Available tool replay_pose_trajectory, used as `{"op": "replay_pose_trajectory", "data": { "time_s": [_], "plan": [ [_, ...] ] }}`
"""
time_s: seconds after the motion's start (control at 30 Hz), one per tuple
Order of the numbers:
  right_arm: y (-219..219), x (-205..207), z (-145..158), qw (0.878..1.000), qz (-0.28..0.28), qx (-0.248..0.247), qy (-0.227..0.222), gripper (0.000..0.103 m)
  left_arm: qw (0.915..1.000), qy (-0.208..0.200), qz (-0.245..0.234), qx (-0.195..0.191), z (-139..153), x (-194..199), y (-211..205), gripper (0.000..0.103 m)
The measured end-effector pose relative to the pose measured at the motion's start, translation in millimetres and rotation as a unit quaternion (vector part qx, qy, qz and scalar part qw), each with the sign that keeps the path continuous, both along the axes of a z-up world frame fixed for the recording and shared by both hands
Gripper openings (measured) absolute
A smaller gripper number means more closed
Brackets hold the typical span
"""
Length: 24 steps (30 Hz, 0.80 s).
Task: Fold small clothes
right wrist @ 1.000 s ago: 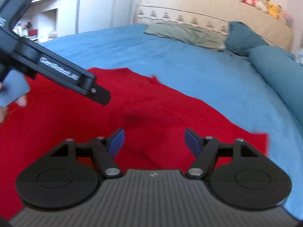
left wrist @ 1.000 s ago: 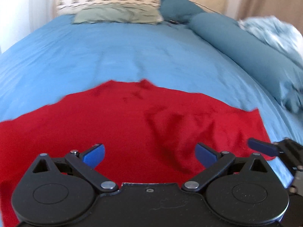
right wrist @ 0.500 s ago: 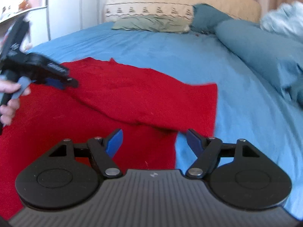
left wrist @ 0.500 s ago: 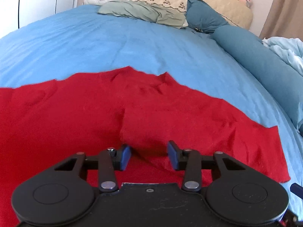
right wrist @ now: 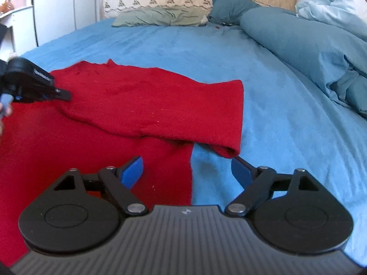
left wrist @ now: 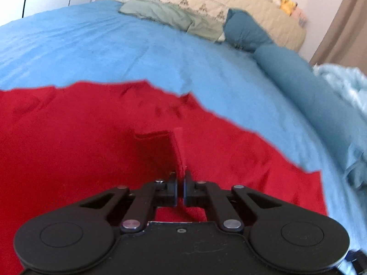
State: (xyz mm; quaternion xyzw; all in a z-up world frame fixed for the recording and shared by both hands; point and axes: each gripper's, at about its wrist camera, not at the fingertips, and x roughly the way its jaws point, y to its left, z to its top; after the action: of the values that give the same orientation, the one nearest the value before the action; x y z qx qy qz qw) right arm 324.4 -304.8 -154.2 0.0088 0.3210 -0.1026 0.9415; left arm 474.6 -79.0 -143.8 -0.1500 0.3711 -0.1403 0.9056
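Observation:
A red garment (left wrist: 80,137) lies spread on the blue bed (left wrist: 114,52). My left gripper (left wrist: 180,183) is shut on a pinched fold of the red garment, which stands up in a ridge ahead of the jaws. In the right wrist view the red garment (right wrist: 149,100) has a flap folded over its lower layer, with the corner hanging near my right gripper (right wrist: 187,171). The right gripper is open and empty, just above the garment's right edge. The left gripper (right wrist: 34,87) shows at the far left there, shut on the cloth.
A green pillow (right wrist: 158,17) and a dark teal pillow (right wrist: 227,4) lie at the headboard. A long teal bolster (right wrist: 298,43) and a light blue duvet (right wrist: 335,6) run along the right side. A white cabinet (right wrist: 59,6) stands at the back left.
My left gripper has closed from open onto a fold of the red garment. My right gripper has shifted right to the garment's edge and stays open.

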Motion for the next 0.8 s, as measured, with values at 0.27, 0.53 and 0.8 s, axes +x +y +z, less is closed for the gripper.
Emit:
{"op": "replay_pose_trajectory", "data": {
  "time_s": [0.27,0.53,0.8],
  "plan": [
    [-2.1,41.8,-0.1,0.998,-0.063,0.012,0.017,0.1,0.9875,-0.145,0.063,-0.006,81.2,-15.5,52.6,0.004],
    [-2.6,64.7,-2.7,0.997,-0.052,-0.036,0.036,0.1,0.9901,-0.093,0.101,0.029,32.1,-19.0,132.9,0.004],
    [-22.6,50.2,-5.7,0.997,-0.044,-0.047,0.038,0.1,0.9927,-0.055,0.102,0.036,-2.4,-39.7,153.8,0.004]
  ]
}}
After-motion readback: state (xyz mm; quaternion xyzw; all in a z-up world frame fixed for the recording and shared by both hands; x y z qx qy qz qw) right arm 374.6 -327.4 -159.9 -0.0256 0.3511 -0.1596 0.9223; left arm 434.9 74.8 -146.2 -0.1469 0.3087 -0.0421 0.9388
